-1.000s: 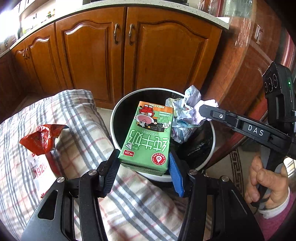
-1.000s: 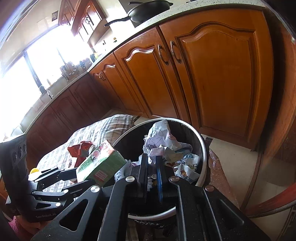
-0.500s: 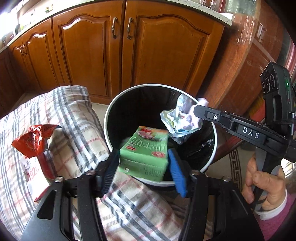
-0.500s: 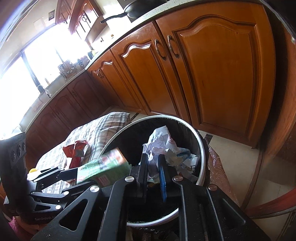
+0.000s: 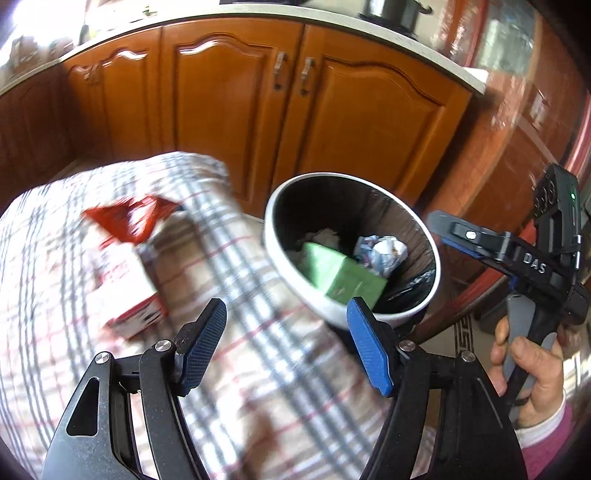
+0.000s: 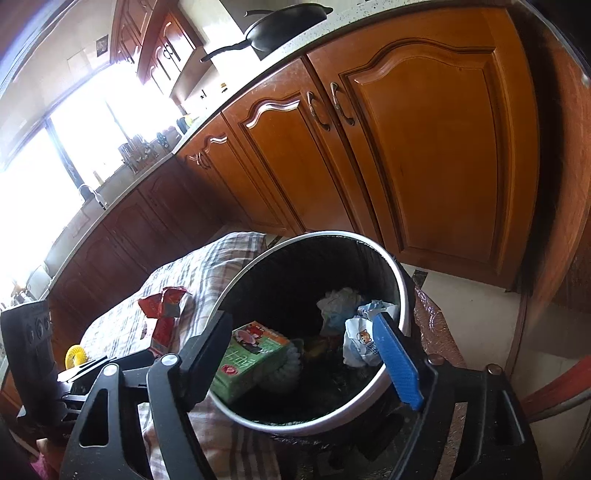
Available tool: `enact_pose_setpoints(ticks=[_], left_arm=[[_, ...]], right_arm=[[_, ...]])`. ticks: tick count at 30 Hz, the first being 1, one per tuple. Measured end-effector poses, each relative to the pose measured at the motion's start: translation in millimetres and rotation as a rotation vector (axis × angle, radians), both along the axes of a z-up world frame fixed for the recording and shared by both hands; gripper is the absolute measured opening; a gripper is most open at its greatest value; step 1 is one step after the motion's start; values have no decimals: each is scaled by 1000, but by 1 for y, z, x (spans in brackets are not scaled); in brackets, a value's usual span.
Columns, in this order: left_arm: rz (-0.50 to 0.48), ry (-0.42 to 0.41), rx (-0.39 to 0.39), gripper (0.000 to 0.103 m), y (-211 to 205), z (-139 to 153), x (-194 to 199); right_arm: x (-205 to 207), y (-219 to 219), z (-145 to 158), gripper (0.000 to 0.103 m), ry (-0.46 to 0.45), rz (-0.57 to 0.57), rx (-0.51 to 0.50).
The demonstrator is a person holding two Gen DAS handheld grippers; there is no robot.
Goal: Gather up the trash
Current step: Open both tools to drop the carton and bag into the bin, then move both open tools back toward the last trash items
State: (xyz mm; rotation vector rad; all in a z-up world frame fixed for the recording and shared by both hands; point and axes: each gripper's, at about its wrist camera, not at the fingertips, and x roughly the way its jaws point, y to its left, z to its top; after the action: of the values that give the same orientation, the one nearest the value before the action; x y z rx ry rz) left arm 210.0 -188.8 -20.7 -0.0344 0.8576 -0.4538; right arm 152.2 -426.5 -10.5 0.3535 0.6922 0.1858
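Observation:
The round black trash bin (image 5: 273,236) (image 6: 400,291) with a white rim stands beside the table. The green milk carton (image 5: 340,277) (image 6: 251,360) and the crumpled paper ball (image 5: 382,253) (image 6: 360,341) lie inside it. A red snack wrapper (image 5: 129,219) (image 6: 162,302) lies on the checked tablecloth. My left gripper (image 5: 286,343) is open and empty over the cloth, near the bin's rim. My right gripper (image 6: 306,354) is open and empty above the bin; it also shows in the left wrist view (image 5: 458,236).
A red and white box (image 5: 125,280) lies under the wrapper on the checked tablecloth (image 5: 258,387). A yellow ring (image 6: 75,355) sits further left. Wooden cabinets (image 6: 406,155) stand behind the bin, with a black pan (image 6: 284,18) on the counter.
Both grippers opened. The green carton and the paper ball dropped into the bin. The left gripper swung back toward the table.

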Motion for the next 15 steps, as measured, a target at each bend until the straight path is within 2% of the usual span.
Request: enact_pose_setpoints(ticks=[5, 15], left_arm=[[79, 10, -22, 69, 32, -6, -9], [215, 37, -43, 72, 83, -21, -16]], right_arm=[[-11, 9, 3, 89, -15, -2, 15], [-35, 40, 10, 93, -42, 30, 35]])
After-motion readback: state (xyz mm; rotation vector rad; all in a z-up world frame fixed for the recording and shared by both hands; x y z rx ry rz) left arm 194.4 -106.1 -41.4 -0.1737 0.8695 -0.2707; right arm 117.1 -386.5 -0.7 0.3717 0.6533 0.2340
